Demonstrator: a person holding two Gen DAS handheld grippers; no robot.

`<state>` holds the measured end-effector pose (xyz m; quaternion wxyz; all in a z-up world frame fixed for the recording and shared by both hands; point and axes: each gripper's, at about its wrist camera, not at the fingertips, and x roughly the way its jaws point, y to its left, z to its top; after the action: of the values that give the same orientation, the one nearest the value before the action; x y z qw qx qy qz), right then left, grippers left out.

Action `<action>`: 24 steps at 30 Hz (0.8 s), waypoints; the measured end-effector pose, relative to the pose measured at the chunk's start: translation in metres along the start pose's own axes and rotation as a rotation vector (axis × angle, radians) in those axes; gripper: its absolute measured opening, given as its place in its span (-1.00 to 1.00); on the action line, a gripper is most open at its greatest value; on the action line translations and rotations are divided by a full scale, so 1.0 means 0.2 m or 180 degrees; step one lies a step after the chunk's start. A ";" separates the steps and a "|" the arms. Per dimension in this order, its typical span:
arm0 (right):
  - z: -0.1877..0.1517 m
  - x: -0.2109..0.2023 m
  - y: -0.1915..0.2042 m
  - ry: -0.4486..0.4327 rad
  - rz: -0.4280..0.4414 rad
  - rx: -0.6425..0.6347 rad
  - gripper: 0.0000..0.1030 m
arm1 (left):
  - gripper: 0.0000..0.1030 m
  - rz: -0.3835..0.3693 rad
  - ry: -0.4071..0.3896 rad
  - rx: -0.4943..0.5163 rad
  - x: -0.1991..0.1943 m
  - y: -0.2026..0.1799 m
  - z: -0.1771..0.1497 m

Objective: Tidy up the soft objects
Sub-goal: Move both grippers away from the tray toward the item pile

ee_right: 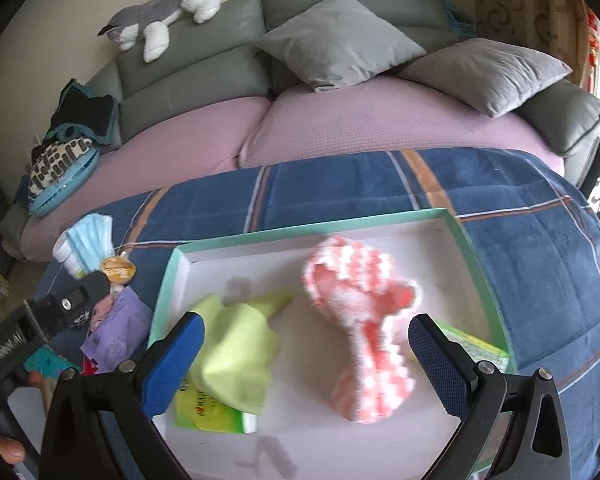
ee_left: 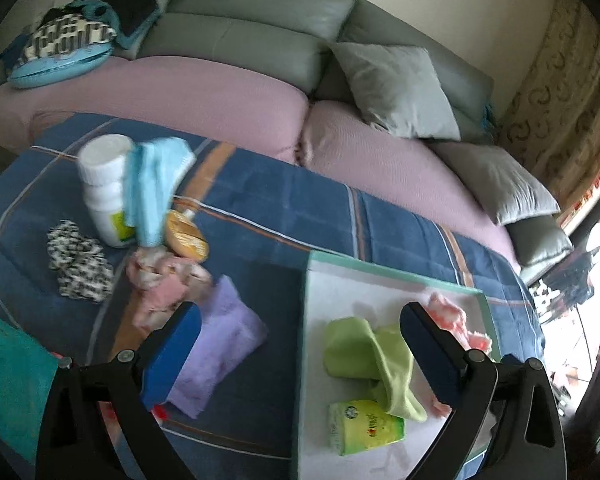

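A white box with a teal rim [ee_left: 384, 268] [ee_right: 300, 227] lies on a blue plaid blanket. It holds a lime-green cloth [ee_left: 364, 352] [ee_right: 240, 352], a pink-and-white fuzzy piece [ee_right: 364, 320] [ee_left: 456, 316] and a green tissue pack [ee_left: 364, 426] [ee_right: 208, 412]. Left of the box lie a purple cloth [ee_left: 220, 340] [ee_right: 120, 324], a pink fabric [ee_left: 164, 284], a black-and-white patterned fabric [ee_left: 78, 260] and a teal cloth [ee_left: 12, 376]. My left gripper [ee_left: 300, 336] is open over the box's left edge. My right gripper [ee_right: 306, 344] is open and empty above the box.
A white bottle [ee_left: 102, 192] with a blue face mask [ee_left: 156, 192] draped on it and a round orange tin [ee_left: 186, 236] stand at the blanket's left. A sofa with a pink cover [ee_right: 340, 128], grey cushions [ee_right: 336, 40] and a plush dog [ee_right: 160, 20] lies behind.
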<state>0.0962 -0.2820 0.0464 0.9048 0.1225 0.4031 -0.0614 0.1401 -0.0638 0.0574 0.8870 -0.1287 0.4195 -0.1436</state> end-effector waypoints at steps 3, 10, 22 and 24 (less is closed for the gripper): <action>0.00 0.02 0.07 0.0019 0.0138 -0.0021 1.00 | 0.94 0.0129 -0.0073 -0.0085 -0.05 0.08 0.03; -0.02 0.06 0.27 0.0049 0.0279 -0.0247 1.00 | 0.94 0.0471 -0.0517 -0.0262 -0.26 0.26 0.10; -0.01 0.09 0.53 0.0079 0.0617 -0.0390 1.00 | 0.94 0.0888 -0.0757 -0.0711 -0.45 0.63 0.15; -0.02 0.11 0.58 0.0092 0.0666 -0.0424 1.00 | 0.94 0.1026 -0.0741 -0.0724 -0.46 0.68 0.15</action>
<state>0.1325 -0.1701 0.0486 0.9065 0.1044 0.4044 0.0621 0.1274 0.0987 0.0944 0.9207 -0.1749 0.3429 0.0641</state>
